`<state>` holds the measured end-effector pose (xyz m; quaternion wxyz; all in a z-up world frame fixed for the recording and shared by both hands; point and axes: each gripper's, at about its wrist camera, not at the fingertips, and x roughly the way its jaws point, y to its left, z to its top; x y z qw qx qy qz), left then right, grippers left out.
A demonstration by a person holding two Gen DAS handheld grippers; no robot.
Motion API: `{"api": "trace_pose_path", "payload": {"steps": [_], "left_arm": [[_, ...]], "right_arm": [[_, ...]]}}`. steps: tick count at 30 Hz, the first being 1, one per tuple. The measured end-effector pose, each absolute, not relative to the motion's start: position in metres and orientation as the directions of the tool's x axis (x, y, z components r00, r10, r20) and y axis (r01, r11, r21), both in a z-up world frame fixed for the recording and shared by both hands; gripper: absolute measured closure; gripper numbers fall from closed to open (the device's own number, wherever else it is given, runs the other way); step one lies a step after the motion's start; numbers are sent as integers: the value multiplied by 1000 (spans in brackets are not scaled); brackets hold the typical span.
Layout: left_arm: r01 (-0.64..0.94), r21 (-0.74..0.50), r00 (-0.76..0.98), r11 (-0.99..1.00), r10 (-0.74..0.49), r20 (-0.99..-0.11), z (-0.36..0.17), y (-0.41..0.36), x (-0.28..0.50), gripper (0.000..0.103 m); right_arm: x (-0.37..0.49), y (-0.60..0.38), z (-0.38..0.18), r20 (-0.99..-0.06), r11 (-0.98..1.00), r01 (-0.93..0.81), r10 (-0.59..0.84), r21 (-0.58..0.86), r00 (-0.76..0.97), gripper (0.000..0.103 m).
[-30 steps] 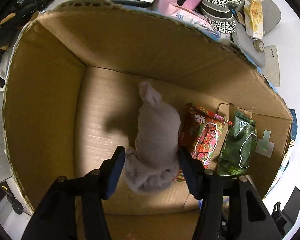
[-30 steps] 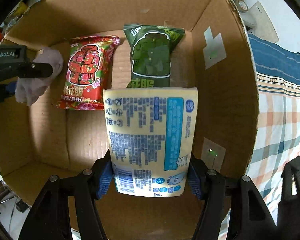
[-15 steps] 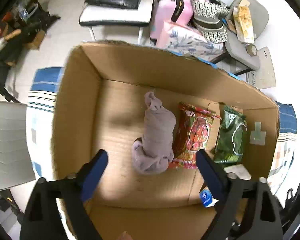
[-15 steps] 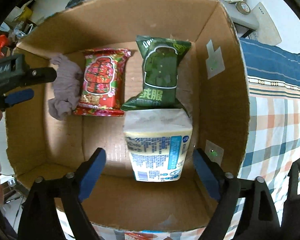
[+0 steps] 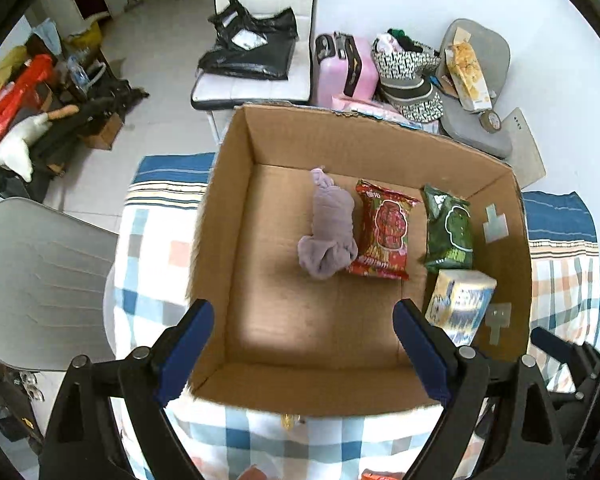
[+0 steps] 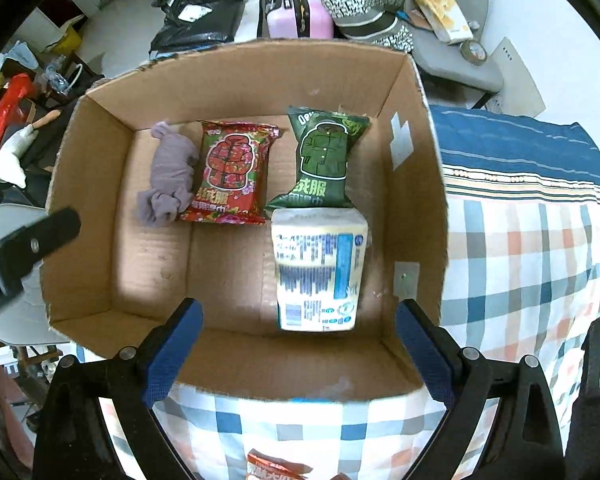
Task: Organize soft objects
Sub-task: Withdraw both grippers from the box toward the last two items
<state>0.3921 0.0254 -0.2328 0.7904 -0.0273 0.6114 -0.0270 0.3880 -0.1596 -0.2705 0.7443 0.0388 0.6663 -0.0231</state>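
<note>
An open cardboard box [image 5: 228, 216] [image 6: 96, 208] stands on a checked cloth. Inside lie a rolled grey-purple cloth [image 5: 330, 234] [image 6: 168, 184], a red packet [image 5: 384, 232] [image 6: 232, 172], a green packet [image 5: 448, 228] [image 6: 326, 160] and a cream tissue pack with blue print [image 5: 458, 306] [image 6: 320, 268]. My left gripper [image 5: 300, 356] is open and empty, above the box's near edge. My right gripper [image 6: 300, 356] is open and empty, above the near edge, just short of the tissue pack. The left gripper's arm [image 6: 24, 248] shows at the left of the right wrist view.
The checked cloth [image 6: 532, 264] covers the surface under the box. A red packet [image 6: 276, 470] lies on it close below my right gripper. A grey chair [image 5: 36, 280] is at left. A white chair with a black bag [image 5: 256, 52], a pink suitcase [image 5: 346, 70] and bags stand behind.
Both grippers opened and let go, the left of the grey cloth, the right of the tissue pack. Both then pulled up and back out of the box.
</note>
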Motion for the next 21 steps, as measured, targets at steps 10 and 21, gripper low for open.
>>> {"api": "trace_pose_path", "payload": {"steps": [10,21], "left_arm": [[10,-34,369,999,-35,-929,-187,24,341,11],[18,-5,437,1000,-13,-899,-149,19,285,11]], "right_arm": [[343,-159,-216,-972,995,100,4,28,236,4],[284,-158,-168,-951,991,94,61,93,303,4]]}}
